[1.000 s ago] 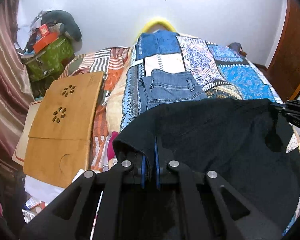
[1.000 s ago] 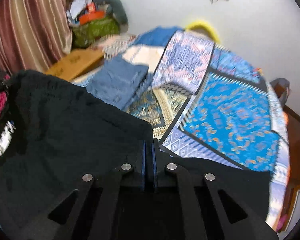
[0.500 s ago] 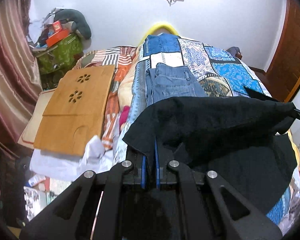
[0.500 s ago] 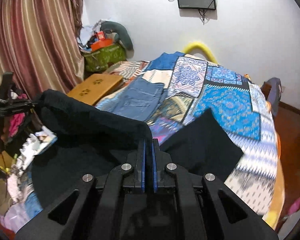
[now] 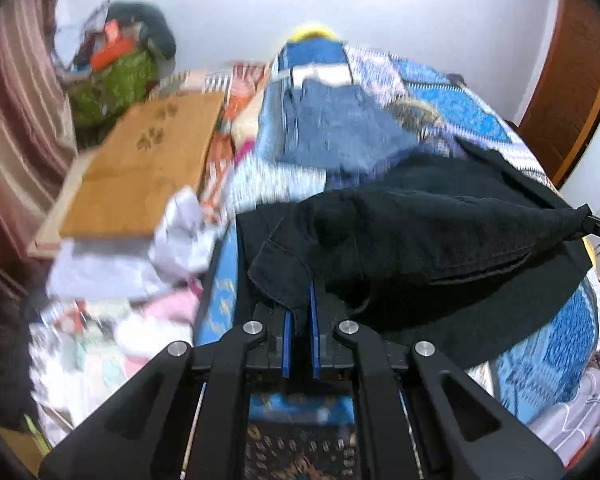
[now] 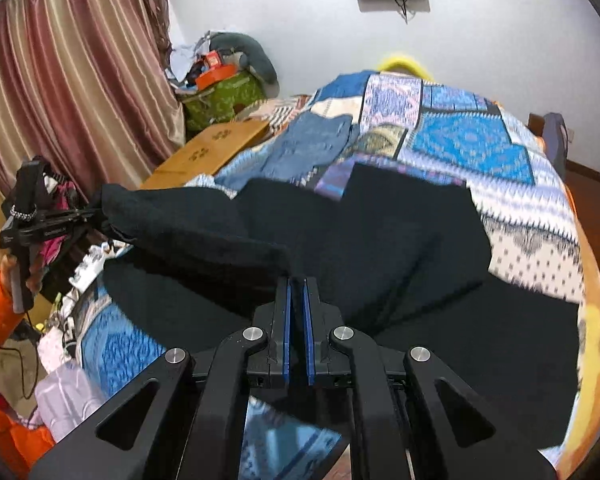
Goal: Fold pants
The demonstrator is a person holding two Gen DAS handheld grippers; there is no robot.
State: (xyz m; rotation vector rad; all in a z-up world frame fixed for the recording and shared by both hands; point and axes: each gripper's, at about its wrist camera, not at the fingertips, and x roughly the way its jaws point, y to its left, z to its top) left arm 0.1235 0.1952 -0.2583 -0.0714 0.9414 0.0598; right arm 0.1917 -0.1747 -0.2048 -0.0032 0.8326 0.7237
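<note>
Left gripper (image 5: 300,304) and right gripper (image 6: 296,296), fingers clamped on soft black pants (image 6: 400,248) whose lower edge hides part of the patchwork bed (image 6: 476,140); left view motion-blurred.

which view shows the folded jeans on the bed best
The right wrist view: the jeans are fairly sharp and whole on the quilt. The left wrist view shows them closer but smeared by motion blur.

Two close wrist views over one bed (image 5: 540,352)
</note>
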